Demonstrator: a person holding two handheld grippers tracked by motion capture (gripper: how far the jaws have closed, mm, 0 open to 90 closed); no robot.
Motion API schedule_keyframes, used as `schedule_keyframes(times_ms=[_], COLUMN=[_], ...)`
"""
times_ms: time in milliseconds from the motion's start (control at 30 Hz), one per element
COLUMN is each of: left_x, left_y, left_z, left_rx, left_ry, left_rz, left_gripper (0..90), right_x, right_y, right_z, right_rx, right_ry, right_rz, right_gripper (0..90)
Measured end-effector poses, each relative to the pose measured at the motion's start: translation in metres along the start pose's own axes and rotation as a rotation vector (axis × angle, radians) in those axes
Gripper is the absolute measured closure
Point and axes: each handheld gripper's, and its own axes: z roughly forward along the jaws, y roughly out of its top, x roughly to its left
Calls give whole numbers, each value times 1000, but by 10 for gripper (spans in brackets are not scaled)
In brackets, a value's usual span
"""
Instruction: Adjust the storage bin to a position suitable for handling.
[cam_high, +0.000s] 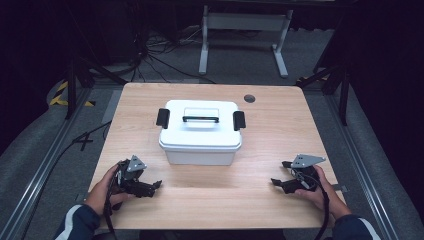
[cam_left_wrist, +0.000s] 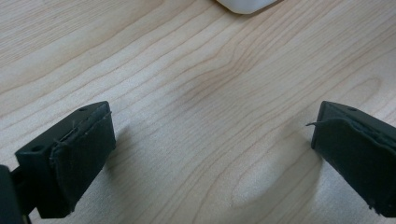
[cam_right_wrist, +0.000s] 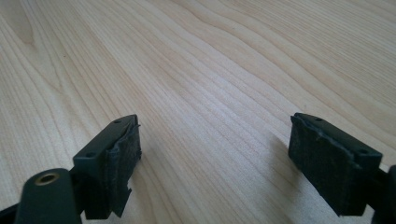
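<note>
A white rectangular plastic box with a black handle and side latches (cam_high: 200, 132) sits closed mid-table on the light wooden table (cam_high: 280, 125), while the left gripper (cam_high: 155, 186) and right gripper (cam_high: 278, 172) rest near the front edge, jaws spread apart and empty.

- The left gripper (cam_high: 150, 187) is black, with a grey three-cornered plate on top and a black cable trailing off it.
- The right gripper (cam_high: 278, 183) is built the same, plate and cable included.
- Each jaw is a black block with small screw holes and a dark, frayed pad on its inner face.
- Both sleeves (cam_high: 75, 222) are dark blue with a white stripe.
</note>
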Motion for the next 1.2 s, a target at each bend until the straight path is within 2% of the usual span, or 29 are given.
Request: schedule_keyframes(times_ms=[200,233,333,433,500,567,633,667,767,900,933,1033,1100,1200], left_x=[0,0,1,4,6,7,10,11,13,12,12,13,13,13], left_y=[4,4,5,6,6,5,2,1,1,1,1,1,1,1], left_z=[3,4,4,5,5,4,2,1,1,1,1,1,1,1], left_rx=[3,1,1,1,-1,1,-2,-1,-1,1,-1,4,-3,0], left_ry=[1,-3,5,-14,-22,-35,-72,-84,-80,-88,-91,-99,-97,-96], left_rz=[6,-7,4,13,32,37,81,80,99,92,84,93,94,93], left_gripper=[0,0,0,0,0,0,2,3,4,4,4,4,3,2], right_x=[0,0,0,0,0,0,0,0,-2,-4,-3,-2,-2,0], right_y=[-1,-1,-1,-2,-1,1,2,3,4,7,9,13,18,27], right_z=[-1,-1,-2,-3,-3,-3,-4,-5,-6,-8,-8,-11,-14,-21], right_rx=[3,3,3,4,13,32,52,60,87,119,129,136,125,107], right_ry=[-4,-6,-14,-16,-17,-20,-15,-11,-4,-11,-17,-27,-3,-2], right_rz=[8,9,14,18,20,20,9,6,1,-9,-11,-34,-48,-71], right_gripper=[171,171,171,172,171,172,174,174,173,172,190,237,294,311])
